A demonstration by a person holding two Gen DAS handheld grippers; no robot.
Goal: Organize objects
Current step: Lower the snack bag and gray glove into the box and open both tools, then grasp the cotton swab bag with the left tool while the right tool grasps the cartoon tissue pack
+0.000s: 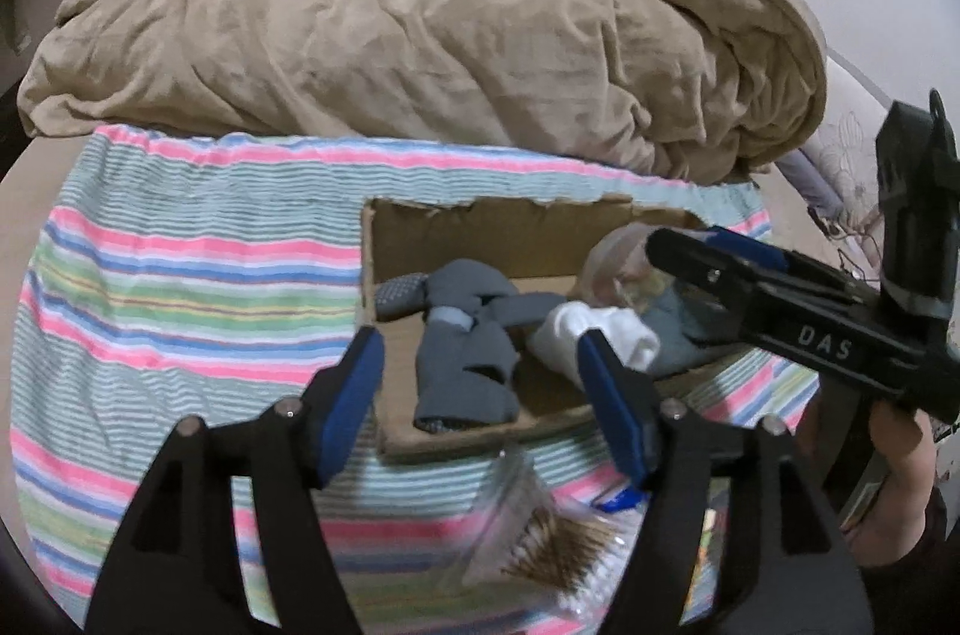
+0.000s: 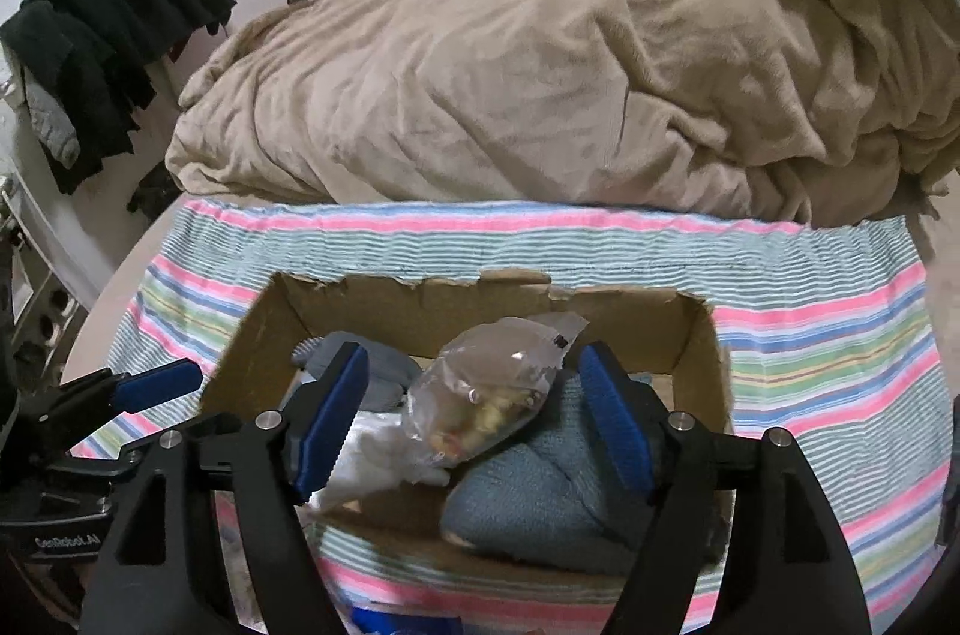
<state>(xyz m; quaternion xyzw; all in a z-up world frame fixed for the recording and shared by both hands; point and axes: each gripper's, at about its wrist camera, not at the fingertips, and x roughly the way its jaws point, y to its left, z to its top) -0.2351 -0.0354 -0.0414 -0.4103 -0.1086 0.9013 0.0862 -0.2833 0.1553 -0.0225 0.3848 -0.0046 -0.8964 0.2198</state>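
Right claw (image 2: 474,416) wide open over box (image 2: 708,353), straddling clear bag (image 2: 486,395), which lies on socks, ungripped. Left claw (image 1: 480,401) open, empty, near swab packet (image 1: 540,545) on bed. Judgement: withdraw straight up; avoid snagging bag.

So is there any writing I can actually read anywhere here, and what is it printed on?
"DAS": white letters on the right gripper body, seen from the left wrist.
"GenRobot.AI": on the left gripper body, seen from the right wrist.
Small black mark on the plastic bag: too small to read.
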